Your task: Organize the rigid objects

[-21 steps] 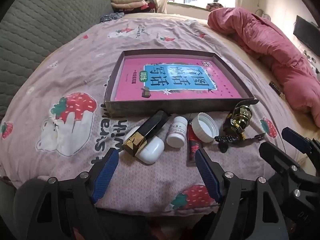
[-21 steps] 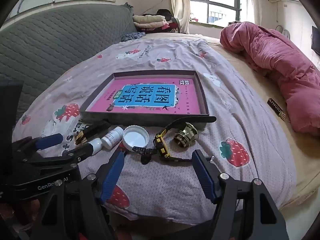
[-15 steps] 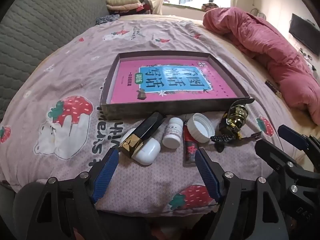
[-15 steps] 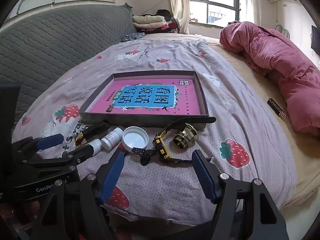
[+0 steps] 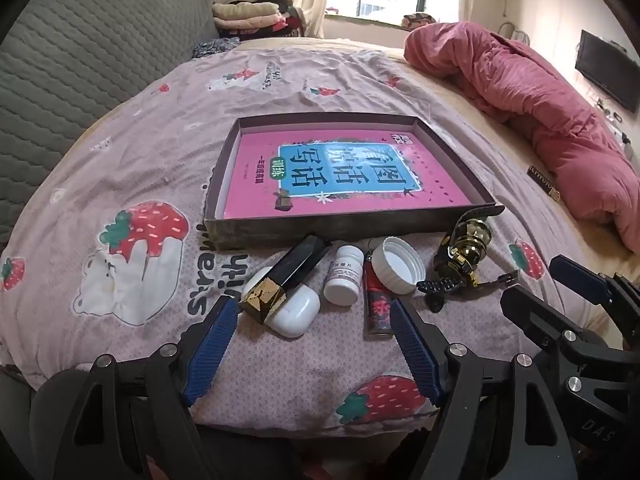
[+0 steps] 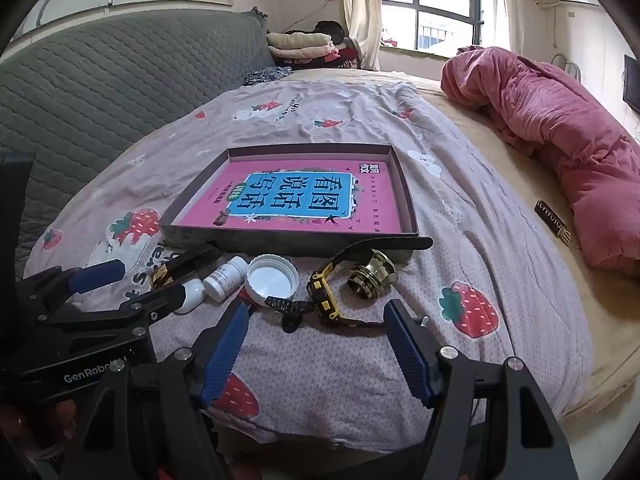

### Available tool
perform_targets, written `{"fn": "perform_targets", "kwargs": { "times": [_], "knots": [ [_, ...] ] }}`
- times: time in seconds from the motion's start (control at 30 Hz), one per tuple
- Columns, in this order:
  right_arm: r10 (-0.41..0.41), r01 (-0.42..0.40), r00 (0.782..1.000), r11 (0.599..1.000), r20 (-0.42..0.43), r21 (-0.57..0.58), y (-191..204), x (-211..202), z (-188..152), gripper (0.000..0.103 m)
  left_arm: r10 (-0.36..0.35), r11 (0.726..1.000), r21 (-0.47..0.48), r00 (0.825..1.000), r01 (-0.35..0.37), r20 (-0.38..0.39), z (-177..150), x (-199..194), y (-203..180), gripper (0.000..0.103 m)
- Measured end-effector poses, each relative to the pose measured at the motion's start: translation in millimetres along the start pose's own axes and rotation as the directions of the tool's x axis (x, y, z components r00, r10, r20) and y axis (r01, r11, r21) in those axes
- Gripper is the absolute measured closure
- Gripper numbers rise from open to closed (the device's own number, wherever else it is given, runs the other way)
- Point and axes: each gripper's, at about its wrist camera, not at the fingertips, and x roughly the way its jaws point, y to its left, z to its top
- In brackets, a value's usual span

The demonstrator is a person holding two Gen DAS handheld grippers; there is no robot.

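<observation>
Strawberry-print bedding (image 5: 280, 92) carries a shallow box (image 5: 256, 236) holding a pink book (image 5: 344, 176). Along its near wall lie a black-and-gold bottle (image 5: 286, 276), white case (image 5: 294, 312), pill bottle (image 5: 344, 276), red tube (image 5: 376, 304), white lid (image 5: 400, 266), watch (image 6: 324, 296) and what looks like a brass knob (image 6: 372, 274). Since a moment ago the row appears slightly farther from the left gripper (image 5: 312, 344). Both the left gripper and the right gripper (image 6: 316, 344) have jaws wide, empty.

Your right gripper (image 6: 316, 344) stands wide open with nothing between its jaws. Just ahead of them lies the yellow-and-black watch (image 6: 324, 300), with the brass knob (image 6: 372, 274) beyond it. Ahead and left sit the white cap (image 6: 272, 278) and small white bottle (image 6: 225, 278); the shallow box (image 6: 404, 188) lies farther ahead.
</observation>
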Motion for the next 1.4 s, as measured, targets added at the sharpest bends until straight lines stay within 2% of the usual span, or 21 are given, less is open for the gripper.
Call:
{"fn": "perform_targets", "kwargs": {
  "times": [1.4],
  "knots": [
    [-0.014,0.014,1.0,1.0,0.018,0.005,-3.9,-2.5,0.6,0.033,0.01,1.0,-0.012,1.0,-0.01,0.005,1.5,-0.6,3.0,0.023]
  ]
}}
